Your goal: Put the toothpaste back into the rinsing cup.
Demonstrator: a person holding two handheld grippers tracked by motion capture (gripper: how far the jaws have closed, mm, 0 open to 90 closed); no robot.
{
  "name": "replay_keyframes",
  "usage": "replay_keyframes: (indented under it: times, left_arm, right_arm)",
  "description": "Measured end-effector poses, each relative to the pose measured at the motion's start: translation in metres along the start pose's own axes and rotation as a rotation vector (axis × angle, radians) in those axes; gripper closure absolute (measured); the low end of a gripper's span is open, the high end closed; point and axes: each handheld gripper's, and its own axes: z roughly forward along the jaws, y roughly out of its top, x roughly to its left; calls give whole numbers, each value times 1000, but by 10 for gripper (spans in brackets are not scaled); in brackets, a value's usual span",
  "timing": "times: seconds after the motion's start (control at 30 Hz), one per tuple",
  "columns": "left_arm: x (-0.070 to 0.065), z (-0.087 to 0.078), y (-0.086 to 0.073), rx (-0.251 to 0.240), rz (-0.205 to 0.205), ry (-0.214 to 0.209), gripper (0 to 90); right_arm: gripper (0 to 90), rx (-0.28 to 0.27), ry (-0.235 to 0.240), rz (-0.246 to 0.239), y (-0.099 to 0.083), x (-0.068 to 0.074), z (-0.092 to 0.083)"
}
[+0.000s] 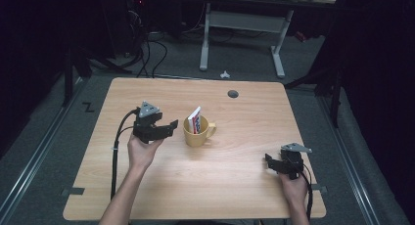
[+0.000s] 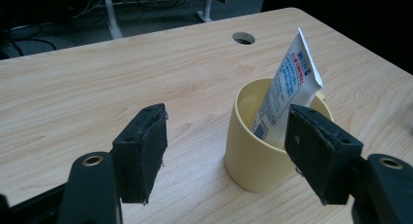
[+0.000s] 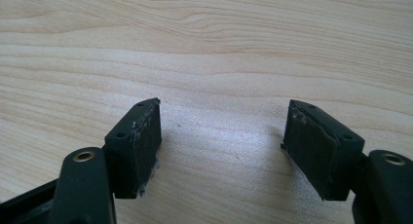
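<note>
A yellow mug [image 1: 197,133] [image 2: 263,151] stands near the middle of the wooden table [image 1: 235,186]. A white tube [image 1: 195,119] [image 2: 290,90] with blue and red print leans upright inside it, its flat end sticking out above the rim. My left gripper [image 1: 169,128] [image 2: 226,153] hovers just left of the mug with its jaws open and nothing between them; the mug sits ahead and to the right in the left gripper view. My right gripper [image 1: 270,162] [image 3: 221,151] rests open near the table's front right, over bare wood.
A round cable hole [image 1: 233,94] [image 2: 243,38] sits near the table's far edge. Beyond the table stand a white desk frame [image 1: 242,34] and loose cables on the floor. Black cables trail from both grippers toward the front edge.
</note>
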Motion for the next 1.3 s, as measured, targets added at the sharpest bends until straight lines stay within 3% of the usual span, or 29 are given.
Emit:
replay_keyframes:
  times: [0.53,1.3]
  left_arm:
    - [4,-13,-1,-4,6,21,336]
    - [19,-32,-9,-42,-39,62,344]
  right_arm:
    - [300,0,0,0,0,0,0]
    - [300,0,0,1,0,0,0]
